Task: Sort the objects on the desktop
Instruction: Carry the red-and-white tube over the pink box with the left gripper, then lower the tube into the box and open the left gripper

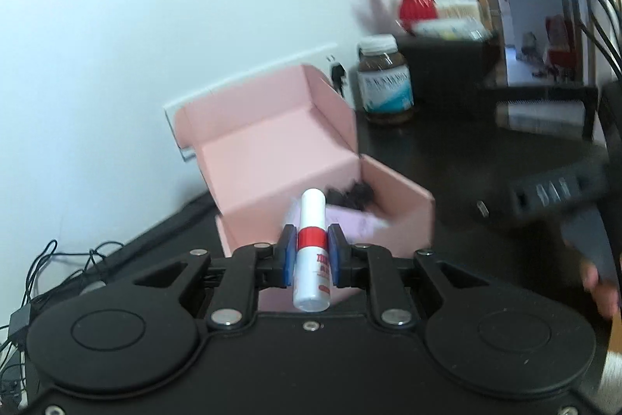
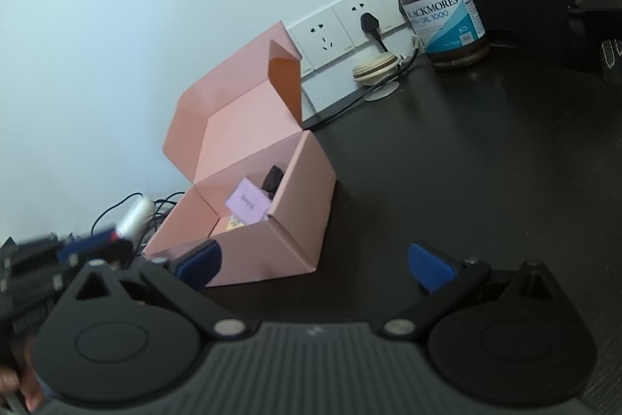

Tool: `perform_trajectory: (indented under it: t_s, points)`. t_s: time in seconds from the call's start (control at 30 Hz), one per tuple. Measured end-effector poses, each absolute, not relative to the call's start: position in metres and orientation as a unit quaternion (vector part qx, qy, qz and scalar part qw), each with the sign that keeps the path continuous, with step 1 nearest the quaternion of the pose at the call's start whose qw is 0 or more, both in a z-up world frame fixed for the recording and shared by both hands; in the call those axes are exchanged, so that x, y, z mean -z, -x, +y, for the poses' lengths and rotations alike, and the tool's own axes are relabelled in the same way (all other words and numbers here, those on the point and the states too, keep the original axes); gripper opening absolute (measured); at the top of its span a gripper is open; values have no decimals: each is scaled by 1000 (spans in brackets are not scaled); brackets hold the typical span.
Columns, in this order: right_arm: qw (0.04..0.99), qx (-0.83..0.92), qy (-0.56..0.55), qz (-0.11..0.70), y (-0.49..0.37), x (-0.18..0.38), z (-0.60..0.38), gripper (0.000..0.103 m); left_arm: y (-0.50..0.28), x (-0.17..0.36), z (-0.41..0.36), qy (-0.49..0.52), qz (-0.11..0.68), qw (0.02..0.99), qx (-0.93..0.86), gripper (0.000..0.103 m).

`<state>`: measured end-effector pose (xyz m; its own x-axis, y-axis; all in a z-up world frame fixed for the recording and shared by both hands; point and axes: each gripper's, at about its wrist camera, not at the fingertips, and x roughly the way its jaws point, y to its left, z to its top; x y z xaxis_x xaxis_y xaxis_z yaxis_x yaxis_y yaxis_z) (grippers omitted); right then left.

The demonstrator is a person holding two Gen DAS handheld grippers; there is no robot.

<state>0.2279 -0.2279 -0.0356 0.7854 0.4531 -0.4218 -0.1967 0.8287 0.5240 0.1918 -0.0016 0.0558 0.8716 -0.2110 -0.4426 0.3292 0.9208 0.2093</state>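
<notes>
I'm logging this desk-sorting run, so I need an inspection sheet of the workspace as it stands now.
Surface: dark desk, mostly bare on the right.
Job's things: pink box open, lid up, a lilac card and a black item inside; white tube with red band.
Clutter: brown pill bottle, tape roll.
Grippers: left gripper shut on the tube; right gripper open, holding nothing.
Cables: plug and lead at wall sockets; tangle of wires left of the box.
Surroundings: white wall, red vase of orange flowers.
</notes>
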Motion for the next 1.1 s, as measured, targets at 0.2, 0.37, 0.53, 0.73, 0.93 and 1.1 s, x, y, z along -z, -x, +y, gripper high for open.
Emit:
perform_trajectory:
  t_s: [0.2, 0.37, 0.53, 0.73, 0.93, 1.1]
  points:
    - [913, -178, -238, 279, -229, 36, -228, 102, -236, -60, -3, -110, 232, 957, 133, 17]
    - [910, -181, -244, 281, -230, 38, -229, 102, -262, -41, -10, -92, 257, 954, 120, 17]
    - [910, -184, -243, 281, -229, 37, -229, 102, -278, -17, -13, -93, 290, 947, 101, 17]
    - [908, -186, -246, 282, -230, 37, -230, 102, -283, -6, -7, -79, 304, 945, 85, 17]
    - [907, -185, -250, 285, -231, 38, -230, 102, -282, -7, -5, -83, 301, 946, 87, 20]
    - [908, -183, -246, 287, -231, 38, -229, 102, -281, -8, -6, -94, 298, 946, 89, 21]
